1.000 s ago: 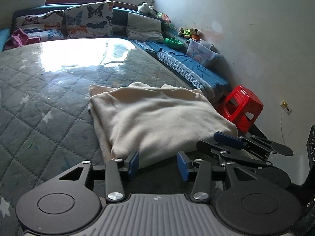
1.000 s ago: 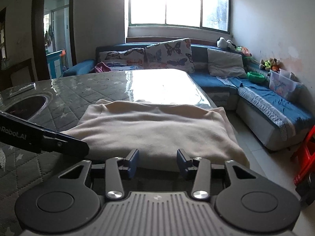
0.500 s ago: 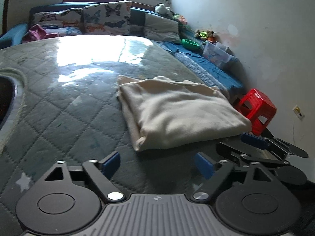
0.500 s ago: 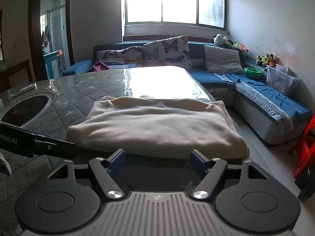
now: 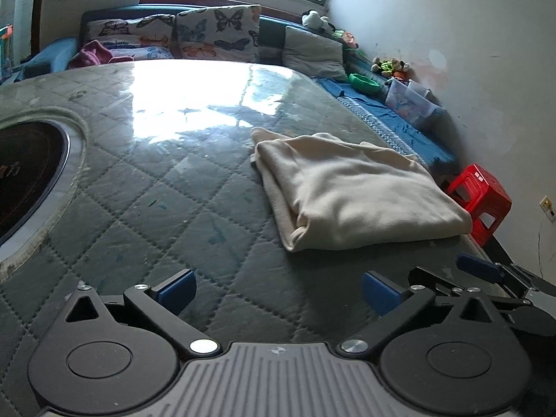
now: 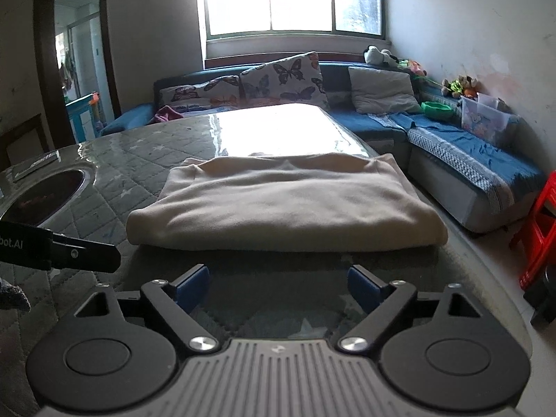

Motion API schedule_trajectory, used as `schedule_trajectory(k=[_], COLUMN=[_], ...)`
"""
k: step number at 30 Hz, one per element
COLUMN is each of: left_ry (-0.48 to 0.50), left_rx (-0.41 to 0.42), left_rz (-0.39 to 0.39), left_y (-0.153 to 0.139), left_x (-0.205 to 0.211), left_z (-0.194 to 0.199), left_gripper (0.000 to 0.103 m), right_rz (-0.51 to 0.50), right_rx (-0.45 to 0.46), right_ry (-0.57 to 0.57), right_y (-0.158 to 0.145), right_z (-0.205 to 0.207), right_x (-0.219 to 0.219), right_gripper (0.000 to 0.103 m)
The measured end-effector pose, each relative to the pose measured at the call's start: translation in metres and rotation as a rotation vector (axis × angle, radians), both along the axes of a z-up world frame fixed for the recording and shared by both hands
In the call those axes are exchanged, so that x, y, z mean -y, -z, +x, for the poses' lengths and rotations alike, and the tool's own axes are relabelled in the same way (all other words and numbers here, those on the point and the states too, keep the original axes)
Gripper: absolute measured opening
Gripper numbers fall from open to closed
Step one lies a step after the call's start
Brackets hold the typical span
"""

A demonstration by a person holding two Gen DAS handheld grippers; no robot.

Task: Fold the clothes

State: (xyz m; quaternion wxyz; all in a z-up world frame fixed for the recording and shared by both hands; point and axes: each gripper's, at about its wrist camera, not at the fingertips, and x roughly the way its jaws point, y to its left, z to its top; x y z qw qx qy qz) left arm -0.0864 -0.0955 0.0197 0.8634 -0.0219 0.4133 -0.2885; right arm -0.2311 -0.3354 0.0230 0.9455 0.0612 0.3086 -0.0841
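Folded cream garment (image 6: pixel 285 205) lies flat on the quilted table (image 5: pixel 146 187), near its right edge.

Both the left hand-held gripper (image 5: pixel 278 290) and right hand-held gripper (image 6: pixel 279 283) hover spread and empty just short of its near fold; any final tidying should likely press layers flat, not drag them.

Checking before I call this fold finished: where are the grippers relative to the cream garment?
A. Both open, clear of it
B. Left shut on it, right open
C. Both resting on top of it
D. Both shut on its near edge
A: the left gripper and the right gripper both stand wide open with bare tabletop between them and the folded cream garment.
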Motion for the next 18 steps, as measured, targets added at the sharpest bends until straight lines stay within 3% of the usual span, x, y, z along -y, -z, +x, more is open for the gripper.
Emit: schedule_trajectory(k=[8,18], left_ry=[-0.007,-0.014], left_rx=[-0.004,0.002], left_rz=[0.013,0.021], left_y=[0.0023,0.0021], left_x=[-0.0036,-0.0083], left_z=[-0.0039,-0.0058], left_gripper=[0.103,0.103], right_rz=[-0.008,0.021], right_rx=[0.003,0.008], right_ry=[0.043,0.091], right_y=[0.0010,0.0026], right_z=[-0.0054,-0.0068], right_x=[-0.0027,-0.0038], right_gripper=[0.103,0.103])
